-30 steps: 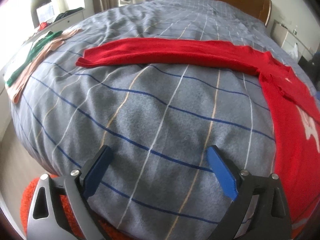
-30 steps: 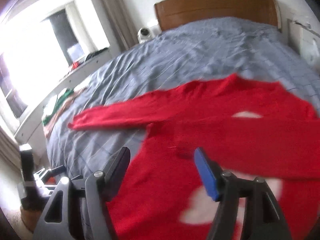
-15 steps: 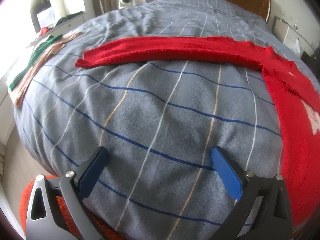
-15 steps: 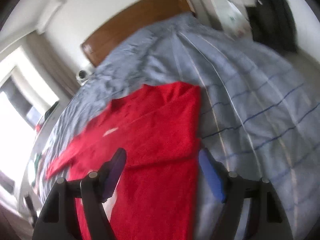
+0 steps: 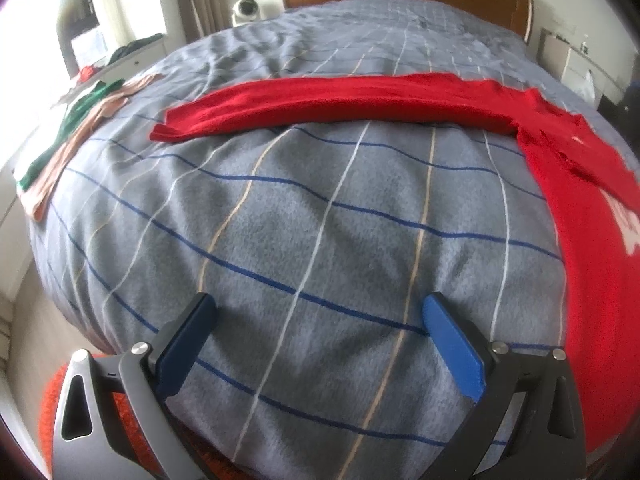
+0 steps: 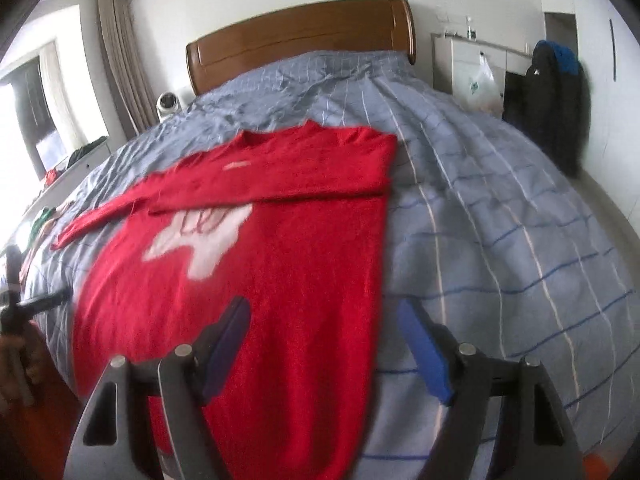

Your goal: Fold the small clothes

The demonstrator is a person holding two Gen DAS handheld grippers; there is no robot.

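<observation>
A red sweater (image 6: pixel 280 264) with a white print lies flat on the bed. Its right sleeve is folded across the chest (image 6: pixel 288 176). Its left sleeve (image 5: pixel 320 100) stretches straight out to the left. My left gripper (image 5: pixel 320 312) is open and empty, over bare blanket well short of that sleeve. My right gripper (image 6: pixel 324 316) is open and empty, hovering over the sweater's lower right edge.
The bed has a grey checked blanket (image 5: pixel 300 220) and a wooden headboard (image 6: pixel 300 36). Green and pink clothes (image 5: pixel 80 108) lie at the bed's left edge. A white cabinet (image 6: pixel 472 64) and dark hanging clothes (image 6: pixel 556 92) stand to the right.
My right gripper swung from the sweater's left side to its lower right edge. My left gripper drew back slightly; the sweater has not moved.
</observation>
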